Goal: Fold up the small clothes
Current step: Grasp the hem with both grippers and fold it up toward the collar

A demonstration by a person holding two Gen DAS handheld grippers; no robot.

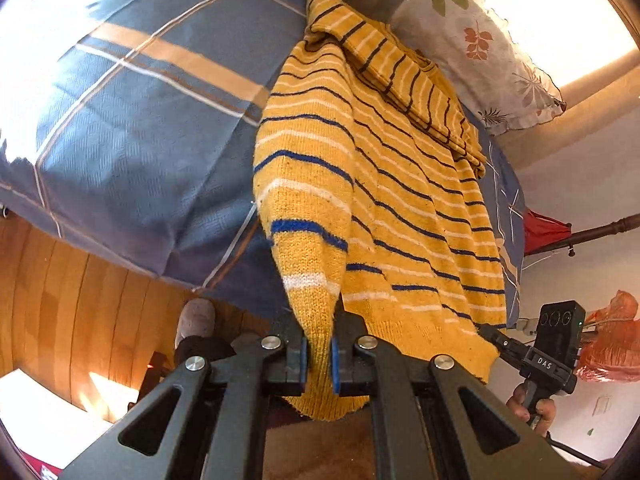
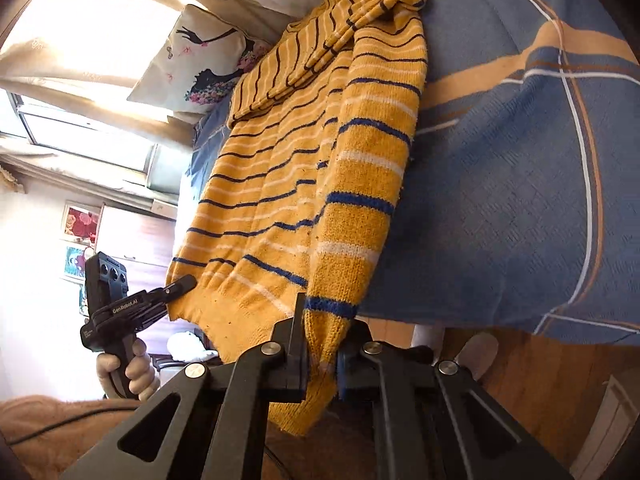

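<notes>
My left claw (image 1: 319,354) has its pads (image 1: 335,364) closed on a sleeve cuff of the sweater (image 1: 384,184), and the knit covers their inner faces. From the left wrist, my right claw (image 1: 494,338) shows only one finger; the sweater hem hides its tip. From the right wrist, the cuff hangs between the right claw's (image 2: 322,354) fingers and covers the pads. The bed (image 1: 132,128) runs off the frame on both views. A pillow (image 1: 476,52) is cut by the top edge. A foot (image 1: 195,320) on the floor is too blurred to read.
</notes>
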